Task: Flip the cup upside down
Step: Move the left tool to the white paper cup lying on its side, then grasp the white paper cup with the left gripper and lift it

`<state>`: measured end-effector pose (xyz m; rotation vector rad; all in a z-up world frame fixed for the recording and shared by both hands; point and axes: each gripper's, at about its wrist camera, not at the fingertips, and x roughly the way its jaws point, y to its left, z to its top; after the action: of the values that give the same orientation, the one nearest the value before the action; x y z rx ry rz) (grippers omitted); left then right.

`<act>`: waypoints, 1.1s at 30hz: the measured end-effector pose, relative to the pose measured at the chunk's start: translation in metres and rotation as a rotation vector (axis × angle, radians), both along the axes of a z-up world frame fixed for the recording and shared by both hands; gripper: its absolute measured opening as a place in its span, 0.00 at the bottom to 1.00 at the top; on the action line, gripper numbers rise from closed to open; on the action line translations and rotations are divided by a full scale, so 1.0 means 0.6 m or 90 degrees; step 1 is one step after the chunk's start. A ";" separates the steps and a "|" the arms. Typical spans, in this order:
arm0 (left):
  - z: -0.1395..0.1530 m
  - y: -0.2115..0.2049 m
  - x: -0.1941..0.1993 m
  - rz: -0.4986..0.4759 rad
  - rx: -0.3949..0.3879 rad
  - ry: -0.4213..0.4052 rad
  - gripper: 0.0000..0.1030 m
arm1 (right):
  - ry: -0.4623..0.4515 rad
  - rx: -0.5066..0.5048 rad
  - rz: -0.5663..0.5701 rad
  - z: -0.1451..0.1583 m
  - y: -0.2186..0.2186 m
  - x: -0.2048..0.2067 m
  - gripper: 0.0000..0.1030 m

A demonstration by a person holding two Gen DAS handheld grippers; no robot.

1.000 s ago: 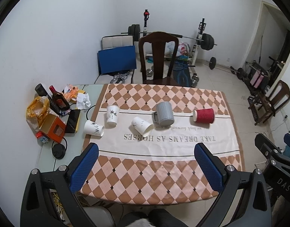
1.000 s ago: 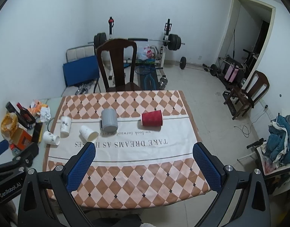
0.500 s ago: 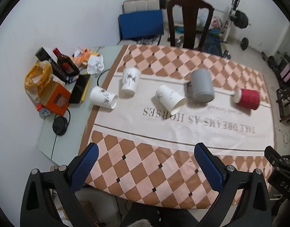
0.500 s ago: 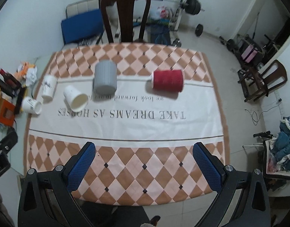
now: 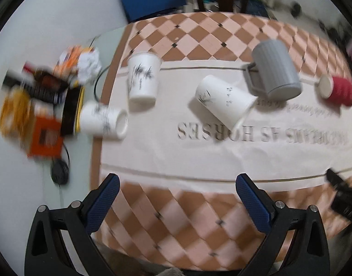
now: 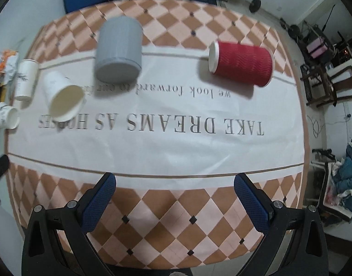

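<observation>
Five cups lie across the worktop [image 6: 176, 151], now larger in both views: both tools have dropped closer. Left tool [image 5: 176, 201] and right tool [image 6: 176, 199] gape wide, empty. Red cup [image 6: 241, 63] lies sideways far right, a likely target.

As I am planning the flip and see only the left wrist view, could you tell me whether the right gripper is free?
Observer: Yes. The right gripper is open and empty, above the near checkered band of the tablecloth.
Operator: Thank you. Can you see inside the middle white cup?
Observer: Yes. The middle white cup lies on its side with its mouth towards the right camera, and it looks empty.
</observation>
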<state>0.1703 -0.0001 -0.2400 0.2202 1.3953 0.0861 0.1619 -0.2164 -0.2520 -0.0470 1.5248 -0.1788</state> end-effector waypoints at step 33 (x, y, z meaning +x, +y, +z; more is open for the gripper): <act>-0.140 -0.175 0.129 -0.763 0.243 0.014 0.61 | 0.100 -0.045 -0.152 -0.114 -0.115 0.052 1.00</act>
<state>0.2477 -0.1050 -0.3242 1.3304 1.0662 -0.6476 0.1930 -0.2852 -0.3206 0.0663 1.6794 -0.4287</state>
